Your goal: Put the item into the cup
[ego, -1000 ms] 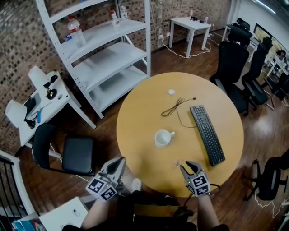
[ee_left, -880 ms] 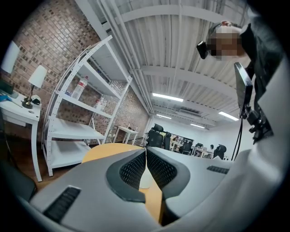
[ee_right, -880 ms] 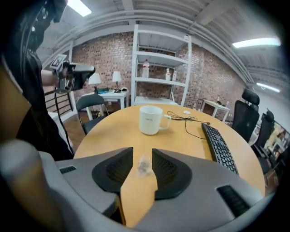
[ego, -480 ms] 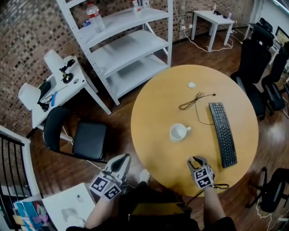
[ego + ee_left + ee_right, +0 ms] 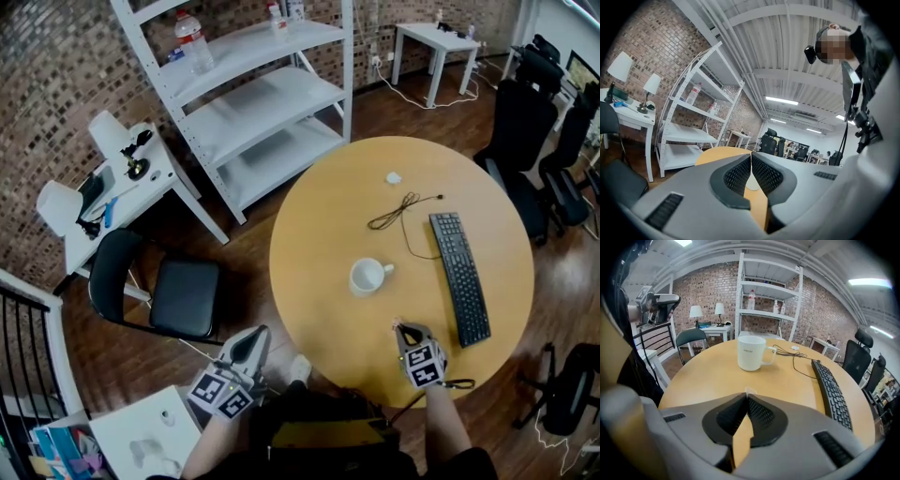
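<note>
A white cup (image 5: 367, 277) stands upright near the middle of the round wooden table (image 5: 319, 216); in the right gripper view the cup (image 5: 751, 352) is straight ahead of the jaws. My right gripper (image 5: 401, 327) rests low over the table's near edge, its jaws closing onto a small pale translucent item (image 5: 749, 392) that peeks out at the tips of the right gripper (image 5: 746, 397). My left gripper (image 5: 255, 336) hangs off the table at the lower left. In its own view the left gripper (image 5: 751, 157) is shut, with nothing between the pads.
A black keyboard (image 5: 459, 277) lies right of the cup, and a thin black cable (image 5: 398, 208) and a small white object (image 5: 393, 178) lie beyond it. A white shelf unit (image 5: 253, 84) and a black chair (image 5: 164, 295) stand left of the table.
The right gripper moved up to the small item on the table and its jaws went from wide open to closed on it. The left gripper stayed off the table edge.
</note>
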The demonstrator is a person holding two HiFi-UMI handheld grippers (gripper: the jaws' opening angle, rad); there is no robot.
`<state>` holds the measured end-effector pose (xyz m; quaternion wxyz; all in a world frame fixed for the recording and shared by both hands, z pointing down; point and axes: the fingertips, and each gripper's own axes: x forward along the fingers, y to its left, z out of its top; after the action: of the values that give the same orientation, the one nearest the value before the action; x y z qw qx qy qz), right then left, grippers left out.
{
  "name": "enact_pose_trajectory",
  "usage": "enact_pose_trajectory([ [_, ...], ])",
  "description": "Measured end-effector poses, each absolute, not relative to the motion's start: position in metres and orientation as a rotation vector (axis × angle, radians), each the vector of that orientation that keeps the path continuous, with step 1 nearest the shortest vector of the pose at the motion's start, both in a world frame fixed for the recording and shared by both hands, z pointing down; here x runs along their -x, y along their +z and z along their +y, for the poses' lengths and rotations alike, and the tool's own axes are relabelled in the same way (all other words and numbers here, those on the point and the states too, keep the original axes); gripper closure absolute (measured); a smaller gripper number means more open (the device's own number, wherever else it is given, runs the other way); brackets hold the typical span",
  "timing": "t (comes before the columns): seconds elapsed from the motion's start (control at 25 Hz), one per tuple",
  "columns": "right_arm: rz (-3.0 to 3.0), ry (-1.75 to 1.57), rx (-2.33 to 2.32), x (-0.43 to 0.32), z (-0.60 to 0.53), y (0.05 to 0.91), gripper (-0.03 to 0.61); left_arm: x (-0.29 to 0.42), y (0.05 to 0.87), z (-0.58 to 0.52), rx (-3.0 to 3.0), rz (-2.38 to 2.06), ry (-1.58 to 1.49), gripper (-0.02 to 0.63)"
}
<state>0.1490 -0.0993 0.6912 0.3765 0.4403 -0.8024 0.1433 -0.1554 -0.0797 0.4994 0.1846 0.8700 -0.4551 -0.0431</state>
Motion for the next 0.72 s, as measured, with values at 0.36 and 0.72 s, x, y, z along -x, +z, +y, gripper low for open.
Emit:
enact_pose_trajectory([
  [0.36, -2.185, 0.254, -1.301, -0.151, -0.159, 0.597, 0.566, 0.147, 0.481, -0.109, -2.540, -1.240, -0.203, 0.611],
  [0.72, -2.374, 0.310, -1.364, -0.106, -0.217, 0.547, 0.566, 0.191, 0.480, -0.116, -2.497, -1.353, -0.288, 0.611],
])
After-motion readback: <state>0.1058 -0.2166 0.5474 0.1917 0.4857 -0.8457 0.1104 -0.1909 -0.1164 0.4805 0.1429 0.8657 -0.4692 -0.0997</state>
